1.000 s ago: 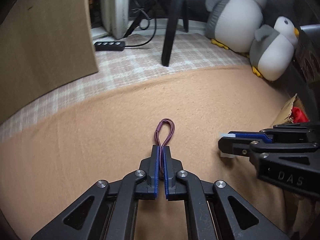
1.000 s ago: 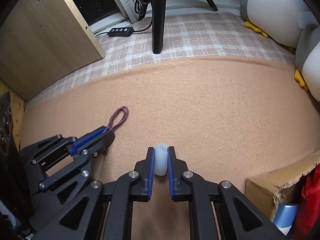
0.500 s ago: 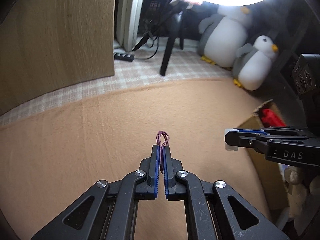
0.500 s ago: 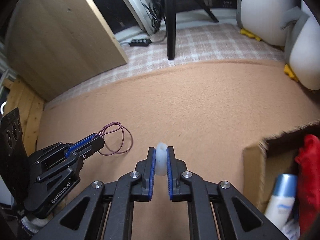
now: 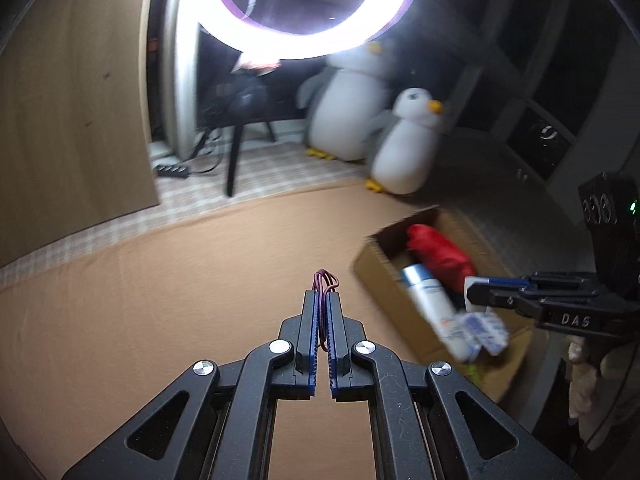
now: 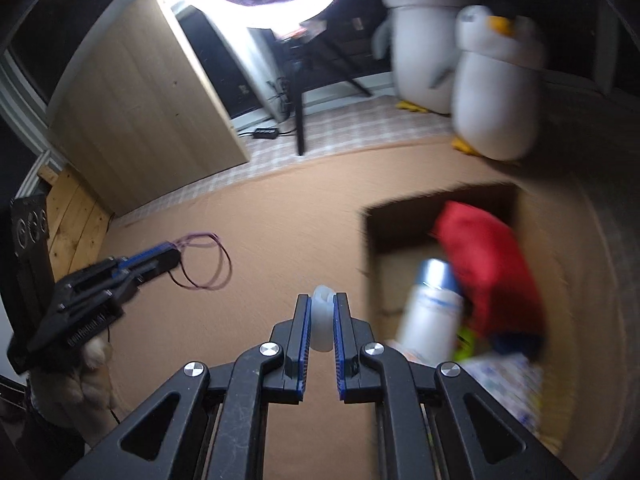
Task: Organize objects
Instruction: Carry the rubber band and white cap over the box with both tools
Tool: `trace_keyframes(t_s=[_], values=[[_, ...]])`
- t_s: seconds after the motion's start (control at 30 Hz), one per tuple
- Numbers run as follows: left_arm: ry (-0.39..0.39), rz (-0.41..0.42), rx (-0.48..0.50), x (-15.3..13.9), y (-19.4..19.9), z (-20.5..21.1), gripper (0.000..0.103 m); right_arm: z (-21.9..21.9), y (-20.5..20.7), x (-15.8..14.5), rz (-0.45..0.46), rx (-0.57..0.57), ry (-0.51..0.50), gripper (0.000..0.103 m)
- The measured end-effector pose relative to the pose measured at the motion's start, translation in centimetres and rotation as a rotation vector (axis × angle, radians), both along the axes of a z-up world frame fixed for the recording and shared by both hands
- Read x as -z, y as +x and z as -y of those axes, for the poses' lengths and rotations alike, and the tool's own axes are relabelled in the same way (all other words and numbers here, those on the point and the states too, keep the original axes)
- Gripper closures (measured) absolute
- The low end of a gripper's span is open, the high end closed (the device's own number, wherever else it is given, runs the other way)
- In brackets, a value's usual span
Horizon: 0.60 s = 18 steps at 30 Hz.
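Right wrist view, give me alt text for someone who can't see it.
The right gripper pinches a small white cap above an orange blanket. An open cardboard box sits right; the left gripper holds a purple band.

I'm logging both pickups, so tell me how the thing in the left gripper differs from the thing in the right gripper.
The left gripper pinches a thin purple hair tie, a limp loop that dangles; the right gripper clamps a small white cap, a stubby solid piece. The hair tie is dark and wiry, the white cap pale and translucent. Both are held above the tan blanket.
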<state>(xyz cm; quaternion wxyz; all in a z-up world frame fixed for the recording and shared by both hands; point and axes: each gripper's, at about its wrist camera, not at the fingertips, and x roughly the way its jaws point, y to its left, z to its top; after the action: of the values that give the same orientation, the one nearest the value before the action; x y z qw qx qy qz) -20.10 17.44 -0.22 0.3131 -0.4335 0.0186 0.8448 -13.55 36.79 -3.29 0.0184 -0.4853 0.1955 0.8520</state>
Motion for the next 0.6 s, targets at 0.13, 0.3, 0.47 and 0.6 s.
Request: trace_keyframes(t_s=[0.13, 0.3, 0.47, 0.6], values=[[0.015, -0.002, 0.045, -0.8, 1.1, -3.3, 0.099, -2.3, 3.8, -0.3, 0.009, 0.046, 0.019, 0.093], [0.029, 0.001, 0.088, -1.0, 1.6, -7.7, 0.099, -4.6, 7.0, -0.3, 0.017, 0.09, 0.026, 0.093], [0.011, 0.012, 0.11, -0.1, 1.2, -12.0, 0.099, -6.4, 9.1, 0.2, 0.023, 0.118, 0.014, 0.093], [-0.009, 0.026, 0.104, 1.1, 0.3, -14.1, 0.099, -7.0, 9.6, 0.5, 0.024, 0.116, 0.003, 0.093]])
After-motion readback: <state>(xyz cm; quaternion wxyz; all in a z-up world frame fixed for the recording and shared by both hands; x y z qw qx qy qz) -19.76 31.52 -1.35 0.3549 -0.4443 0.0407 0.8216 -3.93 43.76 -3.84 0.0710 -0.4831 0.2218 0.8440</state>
